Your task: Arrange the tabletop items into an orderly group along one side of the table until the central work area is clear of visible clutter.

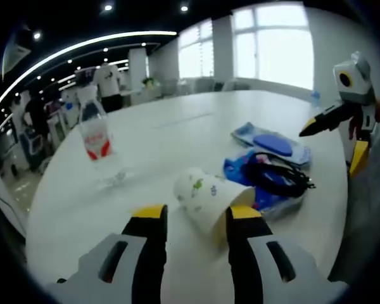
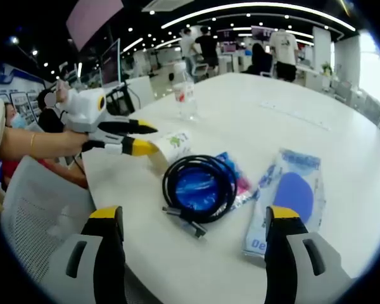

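A white paper cup (image 1: 206, 197) with green print lies on its side on the white table (image 1: 177, 126). My left gripper (image 1: 196, 213) is open, its yellow tips on either side of the cup's near end. In the right gripper view that left gripper (image 2: 141, 137) reaches the cup (image 2: 175, 143) from the left. A black coiled cable (image 2: 199, 187) rests on a blue packet (image 2: 237, 180), with a blue-and-white packet (image 2: 290, 197) beside it. My right gripper (image 2: 193, 215) hangs open just short of the coil. A clear water bottle (image 1: 96, 136) with a red label stands upright farther away.
The table's curved edge (image 2: 114, 190) runs close to the jaws, with a grey mesh chair (image 2: 38, 209) and a person's arm (image 2: 31, 144) beyond it. People and desks fill the room behind. The far table surface (image 2: 291, 95) is bare.
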`<control>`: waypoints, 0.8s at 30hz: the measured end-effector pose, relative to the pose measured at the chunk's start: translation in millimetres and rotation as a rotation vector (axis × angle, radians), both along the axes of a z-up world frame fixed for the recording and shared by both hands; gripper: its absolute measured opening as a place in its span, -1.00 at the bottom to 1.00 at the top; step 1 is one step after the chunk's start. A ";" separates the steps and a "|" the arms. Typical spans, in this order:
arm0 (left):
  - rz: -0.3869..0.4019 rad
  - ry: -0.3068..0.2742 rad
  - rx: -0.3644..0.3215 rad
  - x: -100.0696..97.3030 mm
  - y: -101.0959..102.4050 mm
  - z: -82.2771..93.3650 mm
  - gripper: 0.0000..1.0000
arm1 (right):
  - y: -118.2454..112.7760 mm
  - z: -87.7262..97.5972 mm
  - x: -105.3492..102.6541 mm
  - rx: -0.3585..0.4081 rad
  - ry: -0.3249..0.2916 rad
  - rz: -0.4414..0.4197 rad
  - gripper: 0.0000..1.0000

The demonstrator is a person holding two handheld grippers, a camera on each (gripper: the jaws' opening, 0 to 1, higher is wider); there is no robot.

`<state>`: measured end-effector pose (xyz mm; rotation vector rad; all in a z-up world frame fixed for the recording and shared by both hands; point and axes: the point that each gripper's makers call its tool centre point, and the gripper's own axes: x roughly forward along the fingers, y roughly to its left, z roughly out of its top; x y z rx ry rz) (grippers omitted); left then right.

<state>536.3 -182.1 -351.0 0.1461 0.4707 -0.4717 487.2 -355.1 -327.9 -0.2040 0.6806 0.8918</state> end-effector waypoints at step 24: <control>0.051 0.045 -0.037 -0.8 16.2 6.1 -1.00 | 6.2 3.2 -2.4 0.002 -0.033 0.039 0.82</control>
